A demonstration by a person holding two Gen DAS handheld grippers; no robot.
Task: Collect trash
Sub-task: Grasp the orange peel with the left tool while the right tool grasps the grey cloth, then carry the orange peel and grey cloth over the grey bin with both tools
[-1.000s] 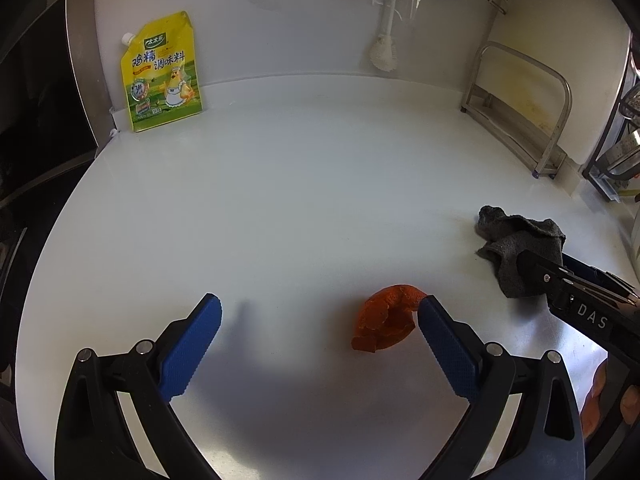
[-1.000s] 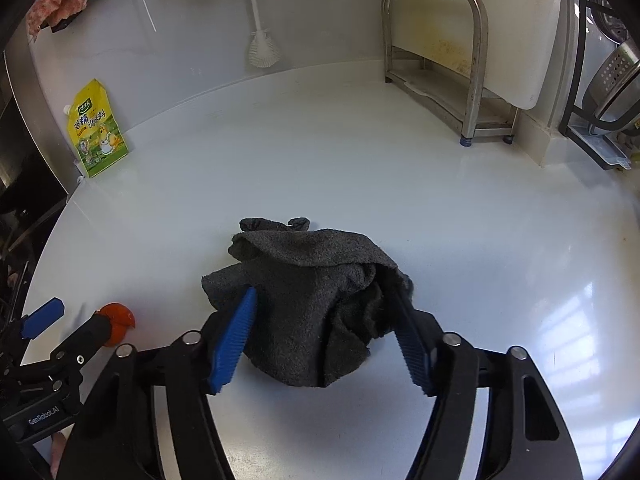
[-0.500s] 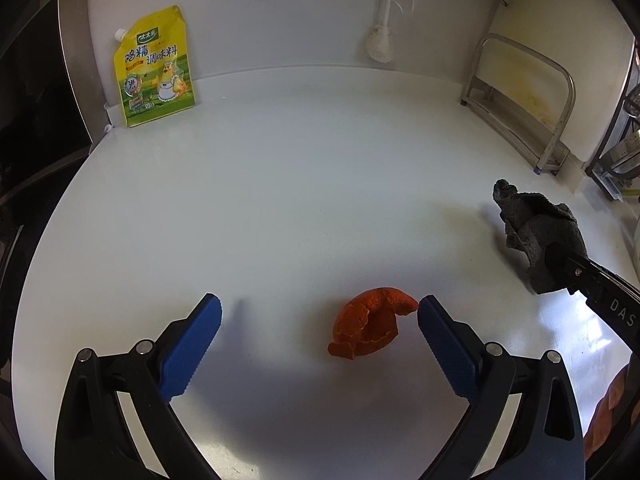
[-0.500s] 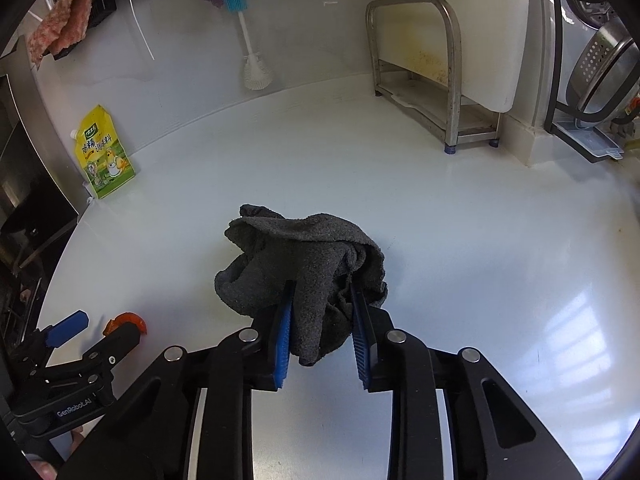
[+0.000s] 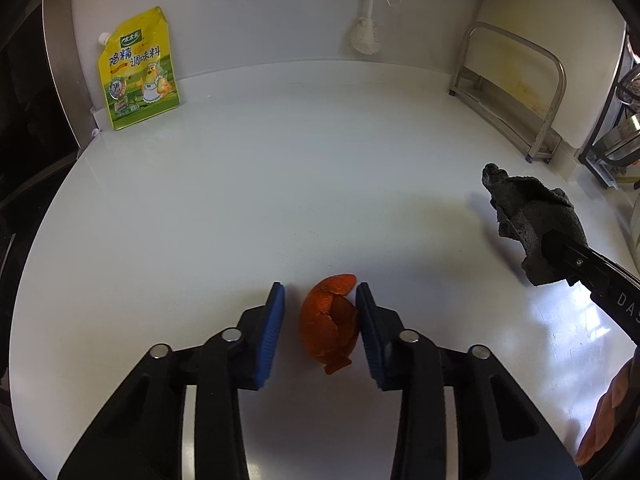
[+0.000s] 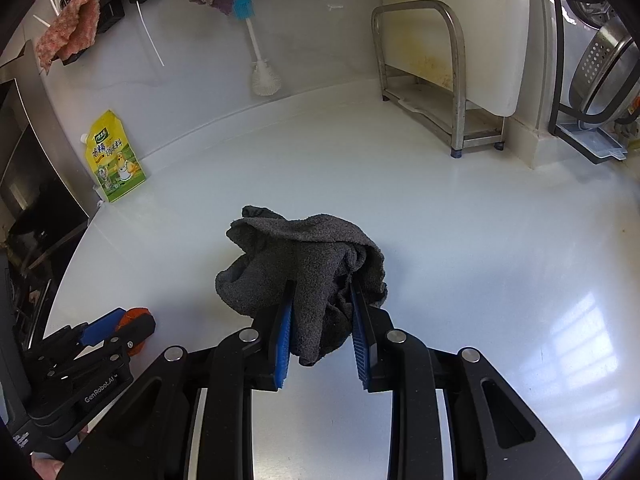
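Observation:
An orange peel (image 5: 328, 324) lies on the white counter (image 5: 280, 184) between the blue pads of my left gripper (image 5: 321, 288). Its jaws are closing: the right pad touches the peel, while a narrow gap remains on the left side. In the right wrist view the left gripper (image 6: 120, 324) sits at the lower left with the peel (image 6: 134, 314) showing at its tip. My right gripper (image 6: 322, 286) is shut on a crumpled dark grey cloth (image 6: 304, 248), which bulges out above and beside its pads. From the left wrist camera the cloth (image 5: 532, 220) hangs from the right gripper (image 5: 560, 248) at the right.
A yellow seasoning pouch (image 5: 138, 68) leans on the back wall at the left. A white brush (image 5: 366, 32) hangs on that wall. A steel rack (image 5: 516, 92) stands at the back right, with a dish rack and colander (image 6: 592, 80) beyond it. Rags (image 6: 68, 28) hang up left.
The left jaws have come in from wide apart to close around the peel. The right jaws shut on the grey cloth and bunched it up between them.

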